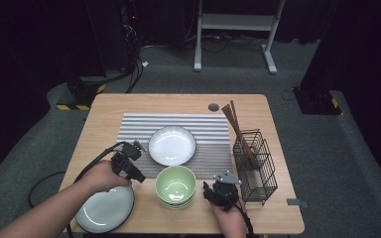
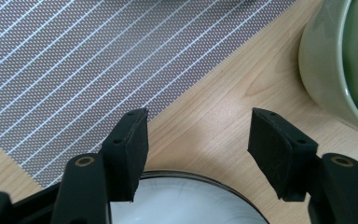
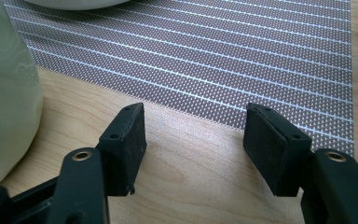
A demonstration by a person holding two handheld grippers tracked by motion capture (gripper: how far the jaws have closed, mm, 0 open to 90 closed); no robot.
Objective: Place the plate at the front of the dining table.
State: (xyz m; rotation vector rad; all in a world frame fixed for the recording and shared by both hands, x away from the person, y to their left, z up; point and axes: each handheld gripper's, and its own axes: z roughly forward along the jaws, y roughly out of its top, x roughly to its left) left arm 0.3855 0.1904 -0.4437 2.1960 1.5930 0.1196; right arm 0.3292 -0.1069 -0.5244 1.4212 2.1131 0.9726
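Two grippers: both are sitting low in the high view, flanking the green bowl (image 1: 175, 186).
Left gripper (image 1: 138, 176): jaws are standing apart, gripping nothing, hovering over the rim of the grey plate (image 1: 104, 210) at lower left.
Right gripper (image 1: 209, 191): jaws are standing apart over bare surface (image 3: 186, 182), beside the striped mat (image 3: 205, 60).

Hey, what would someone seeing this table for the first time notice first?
Probably the green bowl near the front middle of the wooden table, between the open left gripper and open right gripper. Behind it, a white plate sits on the striped mat.
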